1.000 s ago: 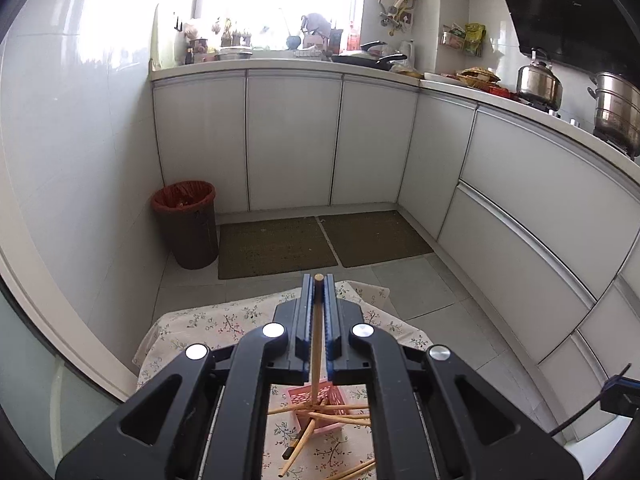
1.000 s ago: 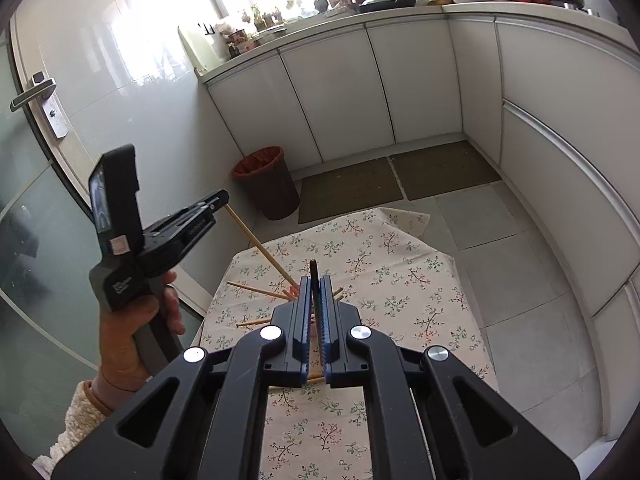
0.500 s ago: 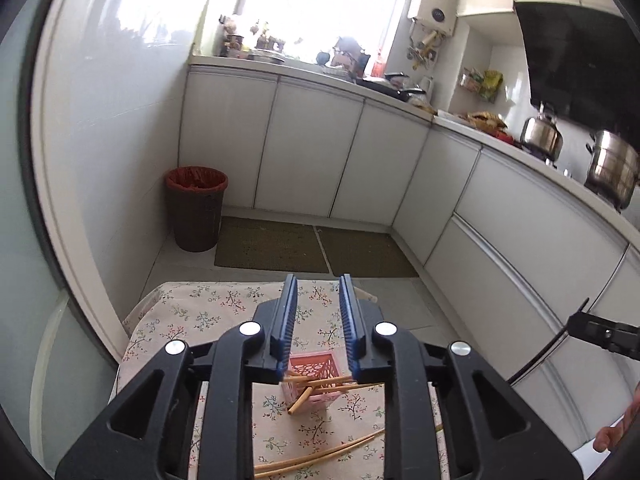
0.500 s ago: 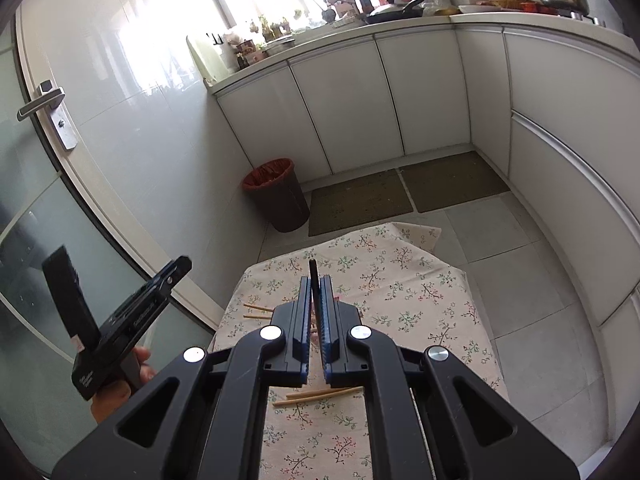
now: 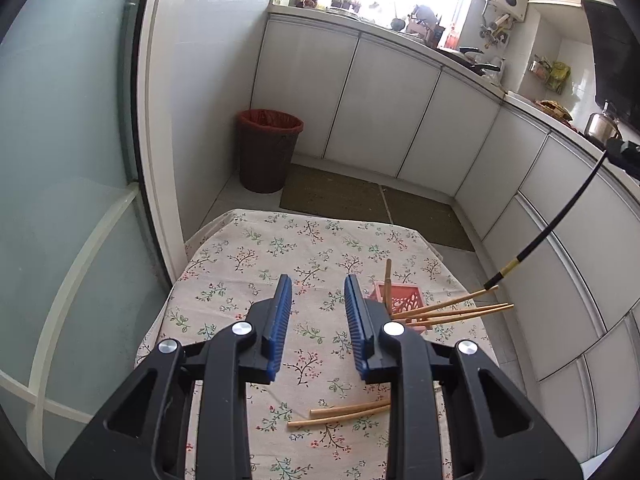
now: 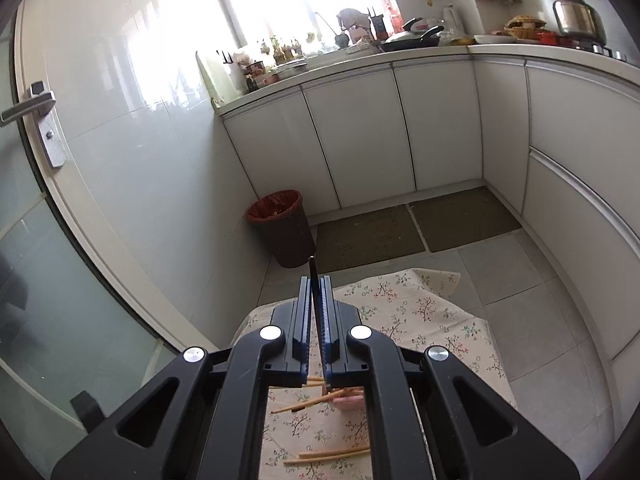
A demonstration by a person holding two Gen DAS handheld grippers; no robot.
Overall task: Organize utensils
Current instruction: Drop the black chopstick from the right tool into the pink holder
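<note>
Left gripper (image 5: 318,316): fingers spread wide, gripping nothing, above the floral tablecloth (image 5: 256,264).
Right gripper (image 6: 316,312): clamped on a black chopstick (image 6: 313,276).
Pink basket (image 5: 400,300): right of the left gripper, wooden chopsticks (image 5: 452,310) sticking out.
Loose chopsticks (image 5: 344,412): on the cloth, nearer the camera.
Room: bin (image 5: 268,148), white cabinets (image 5: 384,108).

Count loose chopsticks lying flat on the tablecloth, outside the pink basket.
2: a pair of chopsticks lying side by side on the tablecloth, near edge, in front of the pink basket. The tongs may hide others.
</note>
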